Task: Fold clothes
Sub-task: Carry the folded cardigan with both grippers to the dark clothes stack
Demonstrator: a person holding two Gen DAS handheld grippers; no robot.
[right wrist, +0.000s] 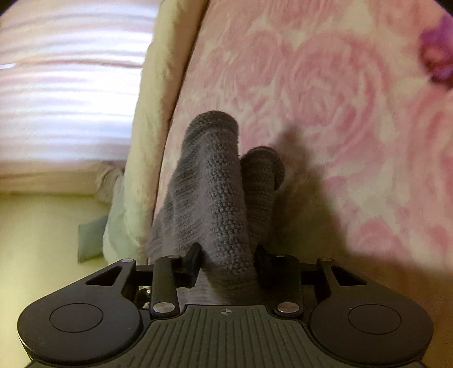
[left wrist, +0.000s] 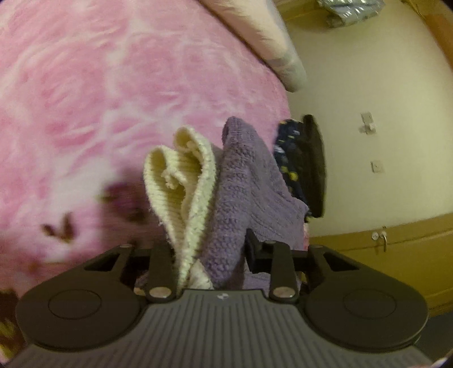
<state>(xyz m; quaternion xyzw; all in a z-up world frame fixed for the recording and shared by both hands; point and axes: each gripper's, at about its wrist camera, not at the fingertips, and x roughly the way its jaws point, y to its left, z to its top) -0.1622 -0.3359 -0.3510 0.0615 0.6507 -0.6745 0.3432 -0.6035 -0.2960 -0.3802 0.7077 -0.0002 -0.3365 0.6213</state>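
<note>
Holding purple knit sweater (left wrist: 240, 195) bunched above pink bedspread (left wrist: 85, 99); L gripper (left wrist: 209, 249) & R gripper (right wrist: 226, 254) both pinching it. Mid-fold, judging; next needing cloth laid flat, edges matched.

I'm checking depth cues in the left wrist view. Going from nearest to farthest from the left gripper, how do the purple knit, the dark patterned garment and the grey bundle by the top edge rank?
1. Purple knit: clamped in the left gripper, beside a cream ribbed part.
2. Dark patterned garment: just behind, to the right.
3. Grey bundle: far off, top right, on the floor.
</note>
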